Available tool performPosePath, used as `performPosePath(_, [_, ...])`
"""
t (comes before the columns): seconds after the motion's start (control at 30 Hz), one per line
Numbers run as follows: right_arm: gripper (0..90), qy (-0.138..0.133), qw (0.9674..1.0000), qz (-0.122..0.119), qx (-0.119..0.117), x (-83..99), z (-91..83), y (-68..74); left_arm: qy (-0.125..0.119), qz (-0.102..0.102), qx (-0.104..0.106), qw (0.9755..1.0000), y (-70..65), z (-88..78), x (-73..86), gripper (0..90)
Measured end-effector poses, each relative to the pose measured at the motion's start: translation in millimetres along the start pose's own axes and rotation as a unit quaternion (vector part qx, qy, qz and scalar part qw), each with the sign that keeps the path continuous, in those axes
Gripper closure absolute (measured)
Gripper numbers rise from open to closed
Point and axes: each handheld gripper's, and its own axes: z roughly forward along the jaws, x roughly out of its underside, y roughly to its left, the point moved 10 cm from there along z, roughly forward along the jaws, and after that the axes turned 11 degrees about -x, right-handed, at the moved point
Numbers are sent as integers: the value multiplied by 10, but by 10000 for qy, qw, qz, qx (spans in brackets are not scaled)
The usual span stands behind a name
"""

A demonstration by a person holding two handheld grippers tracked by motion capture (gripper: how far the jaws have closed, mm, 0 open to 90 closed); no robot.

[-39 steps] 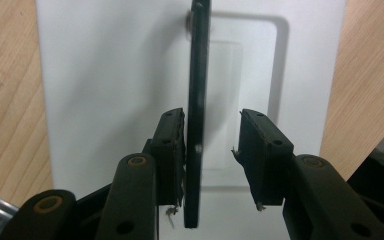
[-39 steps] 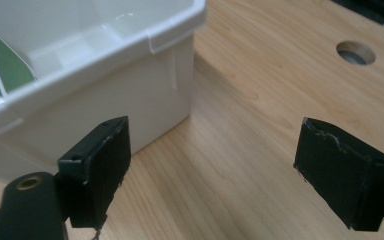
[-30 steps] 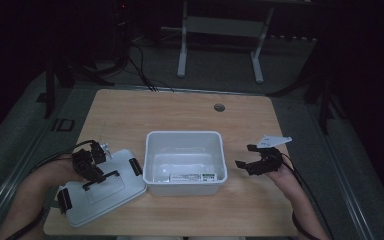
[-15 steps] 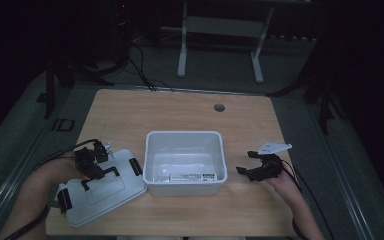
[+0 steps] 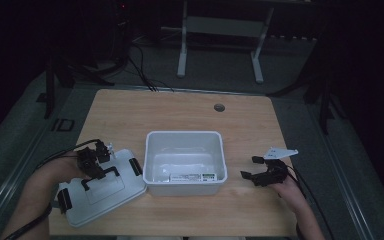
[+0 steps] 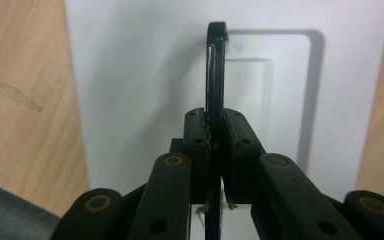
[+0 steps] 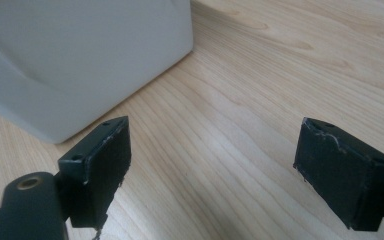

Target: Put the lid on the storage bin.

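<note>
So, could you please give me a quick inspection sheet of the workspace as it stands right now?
Surface: wooden table, with a round grommet hole near the far edge.
Job's things: open white bin at centre, label on its inner front wall; white lid with black latches lying left of it.
Clutter: nothing seen.
Grippers: left gripper has its jaws shut on the lid's black handle; right gripper has its jaws open, holding nothing, above bare wood right of the bin.
Cables: one trails from each gripper; more lie on the floor beyond the table.
Surroundings: dark room, a white stand behind the table.
</note>
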Motion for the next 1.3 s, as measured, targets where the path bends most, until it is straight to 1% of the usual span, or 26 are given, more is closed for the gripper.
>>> performPosePath(0.23, [147, -70, 9999, 114, -4, 53, -18, -12, 57, 32, 118, 9999, -33, -19, 9, 837])
performPosePath(0.33, [147, -65, 9999, 140, -44, 70, -5, -11, 82, 56, 190, 9998, -52, -26, 29, 838])
performPosePath(0.37, [147, -44, 9999, 131, -26, 77, -3, -17, 89, 59, 213, 9997, -56, -32, 38, 837])
performPosePath(0.53, [147, -82, 9998, 162, -36, 68, -9, -20, 73, 35, 251, 9997, -62, -85, 87, 838])
performPosePath(0.57, [147, -80, 9998, 168, -36, 69, -10, -21, 65, 57, 258, 9996, -61, -97, 93, 838])
performPosePath(0.6, [147, -73, 9998, 168, -34, 70, -11, -22, 65, 48, 235, 9997, -61, -113, 103, 837])
performPosePath(0.73, [147, -90, 9998, 182, -36, 68, -16, -24, 33, 37, 235, 9997, -57, -207, 137, 838])
performPosePath(0.93, [147, -69, 9998, 167, -46, 69, -10, -24, 10, 100, 132, 9999, -31, -380, 191, 838])
performPosePath(1.07, [147, -91, 9998, 182, -49, 64, -13, -26, -63, 49, 110, 9999, -18, -518, 205, 838])
performPosePath(1.23, [147, -79, 9998, 172, -48, 68, -9, -27, -103, 87, 32, 9999, 0, -640, 212, 838])
performPosePath(1.3, [147, -76, 9998, 178, -55, 68, -8, -24, -124, 105, 41, 9999, -5, -684, 209, 838])
